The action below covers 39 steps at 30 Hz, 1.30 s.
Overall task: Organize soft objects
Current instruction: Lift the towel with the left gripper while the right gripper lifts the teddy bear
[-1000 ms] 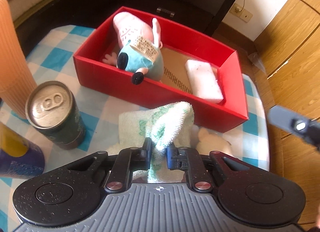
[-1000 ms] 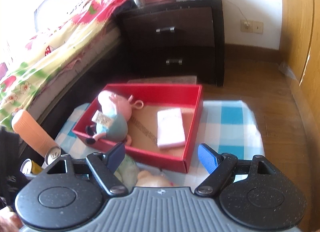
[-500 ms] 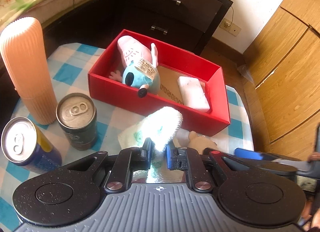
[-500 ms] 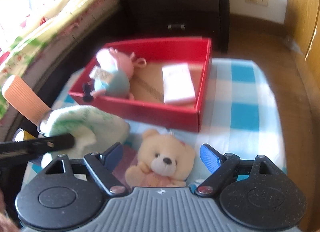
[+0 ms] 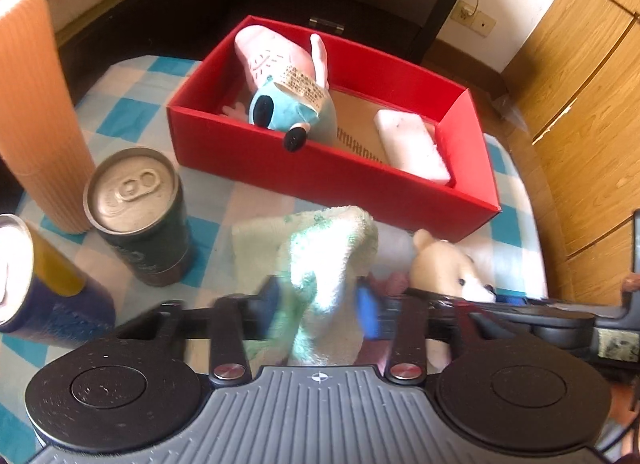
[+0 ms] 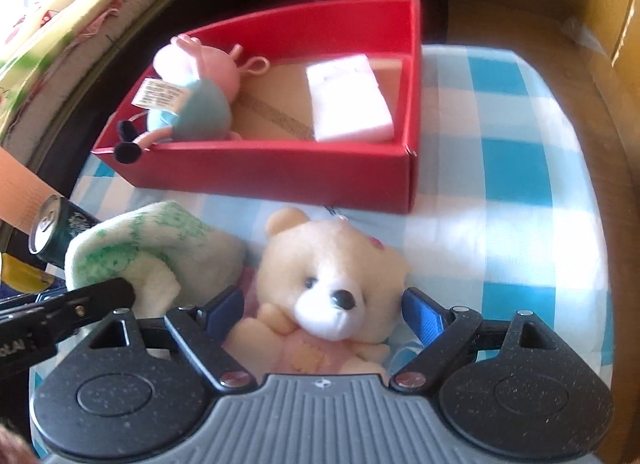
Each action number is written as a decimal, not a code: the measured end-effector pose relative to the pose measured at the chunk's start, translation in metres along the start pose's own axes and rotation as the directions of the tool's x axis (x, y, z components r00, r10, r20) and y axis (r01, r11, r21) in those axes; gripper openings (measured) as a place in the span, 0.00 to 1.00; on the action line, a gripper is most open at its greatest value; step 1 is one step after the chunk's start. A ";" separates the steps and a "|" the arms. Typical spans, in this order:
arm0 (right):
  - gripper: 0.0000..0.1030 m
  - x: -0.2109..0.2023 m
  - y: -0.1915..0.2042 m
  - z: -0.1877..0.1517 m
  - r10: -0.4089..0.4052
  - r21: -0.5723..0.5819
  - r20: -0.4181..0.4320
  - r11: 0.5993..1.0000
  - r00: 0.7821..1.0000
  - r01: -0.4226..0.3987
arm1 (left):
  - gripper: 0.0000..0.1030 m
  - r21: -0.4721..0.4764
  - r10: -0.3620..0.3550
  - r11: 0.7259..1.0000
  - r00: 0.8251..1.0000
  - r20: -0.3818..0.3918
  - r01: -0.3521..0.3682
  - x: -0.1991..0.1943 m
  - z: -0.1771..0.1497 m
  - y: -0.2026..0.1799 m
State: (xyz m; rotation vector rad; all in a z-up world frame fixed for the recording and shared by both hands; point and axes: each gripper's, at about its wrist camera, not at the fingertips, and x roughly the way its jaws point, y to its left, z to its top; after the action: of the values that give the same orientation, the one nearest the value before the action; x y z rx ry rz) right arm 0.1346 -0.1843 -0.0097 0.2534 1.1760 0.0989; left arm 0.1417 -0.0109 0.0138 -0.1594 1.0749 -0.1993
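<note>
Left hand-held gripper (image 5: 318, 298): jaws just opening, towel (image 5: 332, 248) loose between them. Right hand-held gripper (image 6: 322, 310) open astride the teddy bear (image 6: 332, 276). Bear is light and compressible; grip its head or torso.

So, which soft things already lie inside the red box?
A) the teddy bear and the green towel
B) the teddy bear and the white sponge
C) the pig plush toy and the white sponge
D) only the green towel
C: the pig plush toy and the white sponge lie inside the red box, while the teddy bear and the green towel lie on the checked cloth in front of it.
</note>
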 end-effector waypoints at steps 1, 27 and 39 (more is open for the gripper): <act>0.64 0.002 -0.003 0.000 0.005 0.012 -0.005 1.000 1.000 -0.005 | 0.53 0.006 0.011 1.000 1.000 0.004 -0.011 0.004 0.001 -0.001; 0.41 -0.007 0.004 -0.006 0.052 -0.073 0.002 0.996 0.999 -0.051 | 0.19 0.012 0.067 0.998 0.996 -0.063 -0.066 0.013 0.000 0.002; 0.41 -0.039 0.002 -0.006 0.074 -0.047 0.074 0.996 0.994 -0.071 | 0.14 -0.037 -0.010 0.999 1.000 -0.001 0.010 -0.019 0.007 0.008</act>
State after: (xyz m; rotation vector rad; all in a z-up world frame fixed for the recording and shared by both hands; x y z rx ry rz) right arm 0.1138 -0.1895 0.0234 0.2586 1.0878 0.1774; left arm 0.1396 0.0018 0.0314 -0.1974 1.0799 -0.1886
